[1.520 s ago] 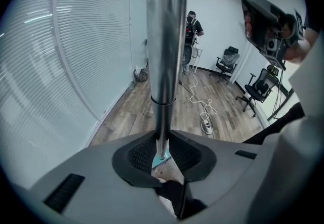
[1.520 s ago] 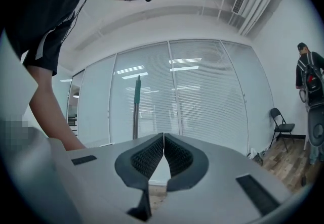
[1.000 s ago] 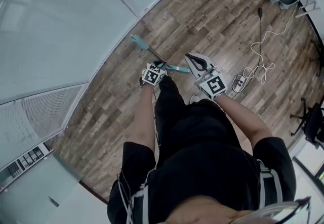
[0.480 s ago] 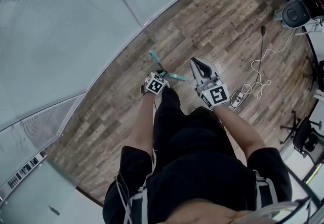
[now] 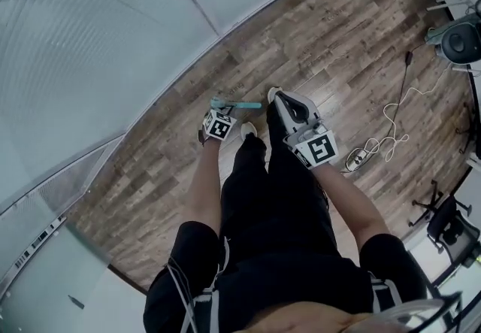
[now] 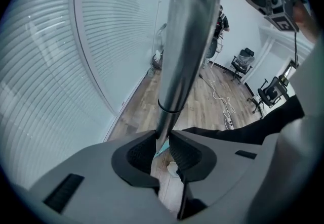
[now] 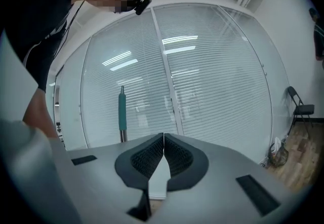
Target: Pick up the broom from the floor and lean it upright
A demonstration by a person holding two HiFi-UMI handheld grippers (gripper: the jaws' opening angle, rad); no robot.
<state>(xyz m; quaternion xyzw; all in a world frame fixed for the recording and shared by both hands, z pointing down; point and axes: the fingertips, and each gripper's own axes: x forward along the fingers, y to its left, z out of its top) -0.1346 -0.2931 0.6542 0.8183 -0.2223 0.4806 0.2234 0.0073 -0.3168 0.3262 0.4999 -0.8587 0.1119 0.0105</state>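
Two fingers (image 6: pixel 190 154) of the left gripper (image 6: pixel 163 137) clamp the broom (image 6: pixel 185 41) between them.

The head view looks steeply down onto the floor (image 5: pixel 323 38) beside the glass wall (image 5: pixel 90 38). The left gripper view looks close up along the broom (image 6: pixel 185 41), sharing that floor and wall. The right gripper view faces the wall level.
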